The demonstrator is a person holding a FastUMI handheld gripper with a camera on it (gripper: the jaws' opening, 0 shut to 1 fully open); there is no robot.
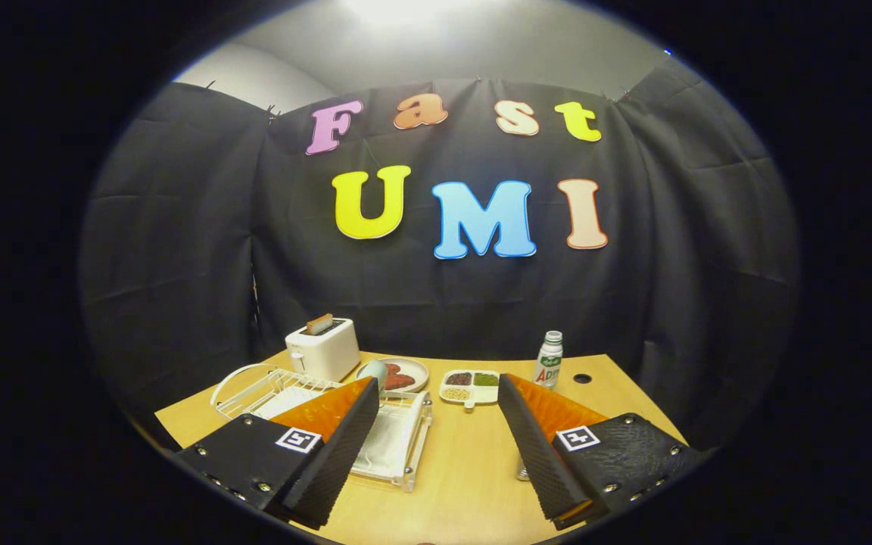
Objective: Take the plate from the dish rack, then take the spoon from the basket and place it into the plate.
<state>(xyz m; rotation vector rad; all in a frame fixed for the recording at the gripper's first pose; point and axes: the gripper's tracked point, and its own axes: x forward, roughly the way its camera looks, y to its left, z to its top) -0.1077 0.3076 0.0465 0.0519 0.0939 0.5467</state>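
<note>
My gripper [437,383] is open and held above the near part of a wooden table [466,469], with nothing between its fingers. The white wire dish rack [250,384] stands to the left, beyond the left finger [330,446]. A white flat shape in the rack [288,401], likely the plate, is partly hidden by that finger. A clear-walled basket with a white lining [398,443] sits just right of the left finger. At its far end a pale green rounded piece [373,372] sticks up, apparently the spoon's bowl.
At the back stand a white toaster [324,348], a dish with red food [404,375], a divided tray of grains [471,386] and a small bottle [549,359]. A round hole [582,378] is in the tabletop. A small object [522,471] peeks from behind the right finger.
</note>
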